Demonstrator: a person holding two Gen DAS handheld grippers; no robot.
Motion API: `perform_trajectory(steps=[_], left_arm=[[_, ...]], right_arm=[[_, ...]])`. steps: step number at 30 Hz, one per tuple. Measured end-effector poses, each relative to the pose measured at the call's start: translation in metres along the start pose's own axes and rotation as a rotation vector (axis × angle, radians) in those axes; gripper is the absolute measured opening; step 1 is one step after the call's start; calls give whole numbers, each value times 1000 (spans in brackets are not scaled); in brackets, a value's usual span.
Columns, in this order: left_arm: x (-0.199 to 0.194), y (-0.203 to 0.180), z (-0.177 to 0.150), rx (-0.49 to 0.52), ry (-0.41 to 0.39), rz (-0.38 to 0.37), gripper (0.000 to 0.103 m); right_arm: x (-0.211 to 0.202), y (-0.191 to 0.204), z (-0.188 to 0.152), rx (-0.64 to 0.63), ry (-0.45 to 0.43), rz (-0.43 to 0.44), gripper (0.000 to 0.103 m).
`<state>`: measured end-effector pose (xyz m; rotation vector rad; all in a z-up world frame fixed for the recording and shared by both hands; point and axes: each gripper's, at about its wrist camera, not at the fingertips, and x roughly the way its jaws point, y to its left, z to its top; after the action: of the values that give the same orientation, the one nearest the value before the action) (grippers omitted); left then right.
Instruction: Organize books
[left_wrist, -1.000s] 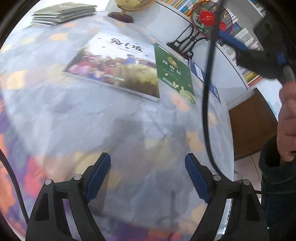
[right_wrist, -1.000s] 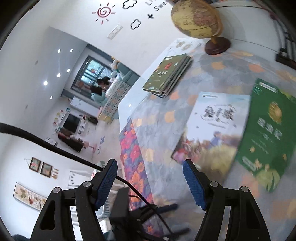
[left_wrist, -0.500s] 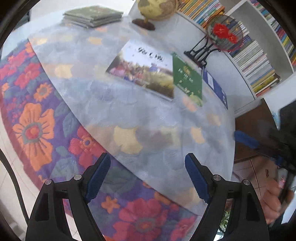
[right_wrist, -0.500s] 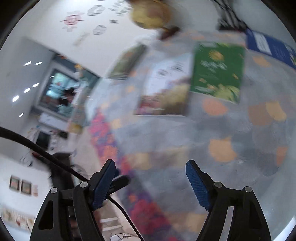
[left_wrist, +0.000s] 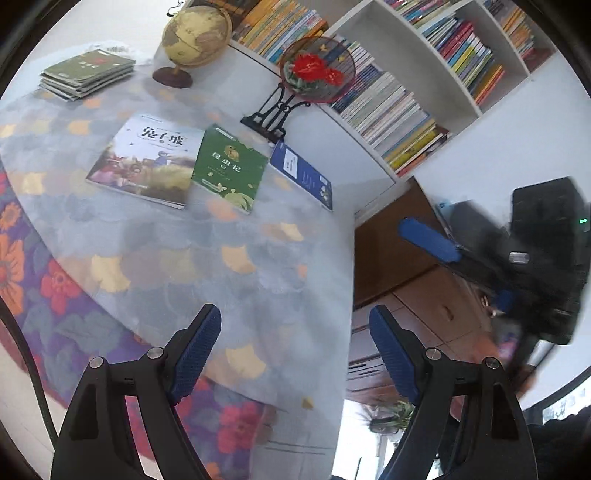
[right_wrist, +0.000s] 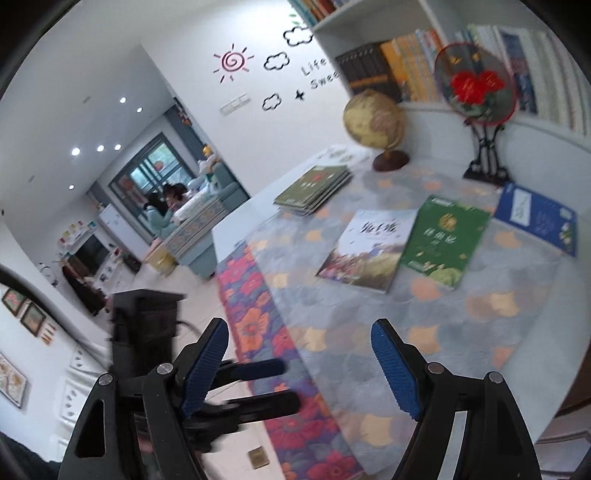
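I find three loose books lying flat in a row on the table (left_wrist: 155, 258), all on the near side of the globe (left_wrist: 195, 31): the picture book (left_wrist: 144, 158) nearest my left, the green book (left_wrist: 229, 168) overlapping its edge, and the blue book (left_wrist: 301, 173) just beyond, below the fan ornament (left_wrist: 316, 70). A stack of green books (left_wrist: 86, 74) sits left of the globe. My left gripper (left_wrist: 295, 347) hangs over the table's near edge, jaws spread wide, nothing between them. My right gripper (right_wrist: 299, 362) is likewise released and empty, above the cloth, well short of the globe.
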<state>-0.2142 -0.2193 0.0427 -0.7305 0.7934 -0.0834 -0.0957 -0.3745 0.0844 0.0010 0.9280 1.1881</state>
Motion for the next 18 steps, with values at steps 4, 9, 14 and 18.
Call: perform_trajectory(steps=[4,9,14,18], left_arm=[[-14,3,-6,-29,-13,-14,82],[-9,26,-2,-41,14,55,81],[-1,93,35,-90,34,118,81],[28,156,98,-20,136,238,81]], right_arm=[[3,-8,-11,-25,-10,-107,78],[46,-4,-30,-54,6,-221,75],[110,-24,-29,42,59,-238,64],[175,-43,-19,118,109,-296,60]])
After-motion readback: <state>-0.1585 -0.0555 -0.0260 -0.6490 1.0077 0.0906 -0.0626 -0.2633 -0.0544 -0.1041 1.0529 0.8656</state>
